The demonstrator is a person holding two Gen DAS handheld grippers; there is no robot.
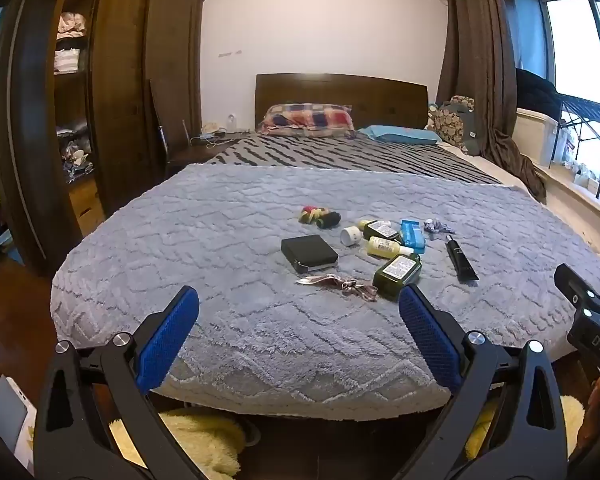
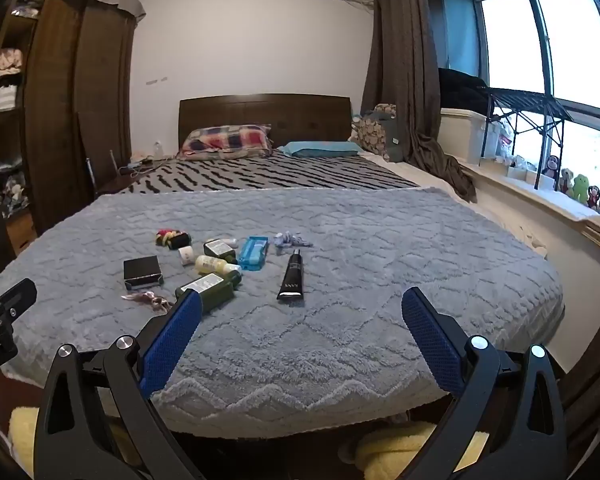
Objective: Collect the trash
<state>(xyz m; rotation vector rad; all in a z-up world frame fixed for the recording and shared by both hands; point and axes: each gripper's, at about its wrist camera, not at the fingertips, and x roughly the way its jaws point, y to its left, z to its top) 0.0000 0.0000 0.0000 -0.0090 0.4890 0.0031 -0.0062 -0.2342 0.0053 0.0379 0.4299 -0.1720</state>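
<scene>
A cluster of small things is seen on the grey blanket (image 1: 228, 216) of the bed (image 2: 500, 216), left of the bed's middle in the right wrist view. The black tube (image 2: 291, 276) is laid with its long axis running front to back, flat crimped end toward the foot of the bed, cap toward the headboard. The nearest green bottle (image 1: 398, 274) is laid on its side, label up, its long axis slanted from near-left to far-right. A yellow bottle (image 1: 385, 247) and a second green bottle (image 1: 381, 230) are laid on their sides behind it, with a white jar (image 1: 350, 236) to their left and a blue pack (image 1: 413, 235) to their right. A black box (image 1: 309, 254) is set flat at the left of the cluster, and a crumpled pinkish wrapper (image 1: 338, 284) is stretched left to right in front of it. A crumpled bluish scrap (image 2: 290, 239) is seen behind the tube, and a red-yellow-black bundle (image 1: 319, 216) at the far left.

The left hand-held gripper (image 1: 300, 308) is held wide open over the foot of the bed; the wrapper and the nearest bottle are seen just beyond its fingers (image 1: 424, 320). The right hand-held gripper (image 2: 300, 308) is likewise spread open and holds nothing; the tube is seen ahead between its fingers, apart from both, and the nearest bottle is partly hidden behind its left finger (image 2: 172, 336).
</scene>
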